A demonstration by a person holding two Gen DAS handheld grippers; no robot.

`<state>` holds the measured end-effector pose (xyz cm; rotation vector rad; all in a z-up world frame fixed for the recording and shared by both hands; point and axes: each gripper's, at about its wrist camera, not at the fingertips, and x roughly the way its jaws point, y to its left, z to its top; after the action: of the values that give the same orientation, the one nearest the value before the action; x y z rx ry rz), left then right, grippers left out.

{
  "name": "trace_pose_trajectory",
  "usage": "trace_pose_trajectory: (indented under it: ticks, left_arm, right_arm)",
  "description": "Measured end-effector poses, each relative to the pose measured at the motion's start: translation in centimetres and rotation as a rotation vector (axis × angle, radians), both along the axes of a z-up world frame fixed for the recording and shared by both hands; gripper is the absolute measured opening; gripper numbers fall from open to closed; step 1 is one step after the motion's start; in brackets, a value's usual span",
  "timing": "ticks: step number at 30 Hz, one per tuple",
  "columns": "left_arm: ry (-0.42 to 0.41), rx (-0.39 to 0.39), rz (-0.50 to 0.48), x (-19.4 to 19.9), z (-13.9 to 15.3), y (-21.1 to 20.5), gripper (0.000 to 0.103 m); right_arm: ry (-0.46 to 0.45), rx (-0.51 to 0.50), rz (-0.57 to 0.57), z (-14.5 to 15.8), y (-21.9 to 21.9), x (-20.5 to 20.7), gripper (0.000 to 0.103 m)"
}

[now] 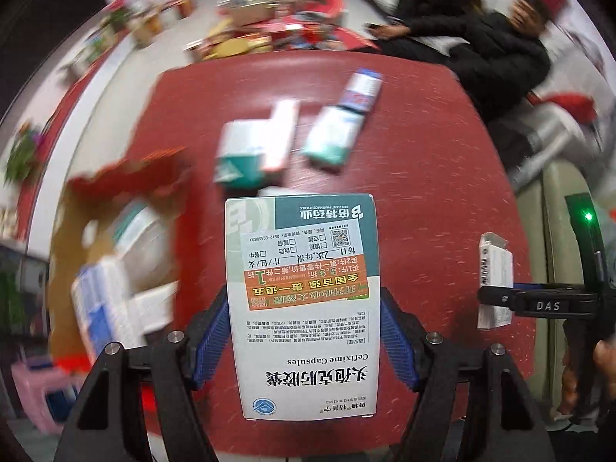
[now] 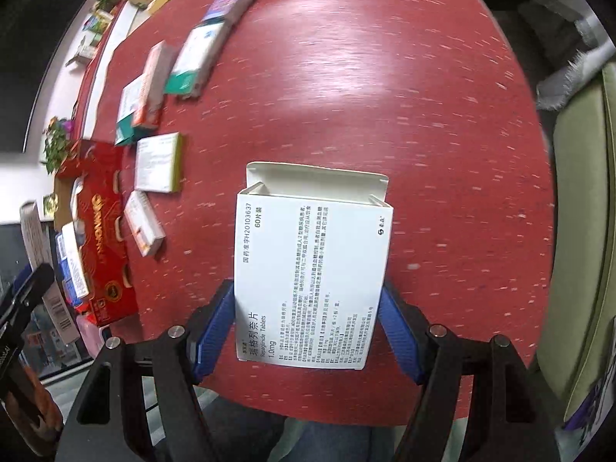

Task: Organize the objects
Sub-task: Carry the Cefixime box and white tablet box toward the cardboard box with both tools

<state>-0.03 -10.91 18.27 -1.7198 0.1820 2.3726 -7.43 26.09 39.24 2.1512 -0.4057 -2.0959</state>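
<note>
between the left fingers (image 1: 215, 331), ribbed blue rubbery pads, sits a smooth printed cardboard cefixime box (image 1: 304, 308) with a paper sticker. between the right fingers (image 2: 215, 327) is a matt white card repaglinide box (image 2: 312, 281). beyond both, the red worktop (image 2: 423, 115) looks glossy, flecked and faintly streaked.

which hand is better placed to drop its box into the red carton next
Left, probably. The left gripper holds the Cefixime box with the red carton right beside it. The right gripper holds the open-flapped Repaglinide box further over the red table.
</note>
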Motion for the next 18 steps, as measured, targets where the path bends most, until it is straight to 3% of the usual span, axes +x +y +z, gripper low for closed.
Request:
trace_pose_trajectory:
  ticks: [3,7,13,18]
  left_arm:
    - [0.033,-0.016,0.062,0.3,0.5,-4.0,0.075]
    - [0.057,0.036,0.140,0.4,1.1,-8.8,0.075]
    - [0.069,0.089,0.213,1.1,1.2,-13.4,0.076]
    - [0.069,0.108,0.276,1.3,0.9,-16.2,0.076]
  right_arm:
    - [0.015,-0.013,0.038,0.6,-3.9,-0.9,0.072]
    - [0.055,-0.006,0.127,2.4,-9.1,-1.7,0.072]
    - [0.097,0.010,0.260,4.4,-15.6,-1.9,0.072]
    - [0.099,0.030,0.320,4.7,-18.4,-1.6,0.072]
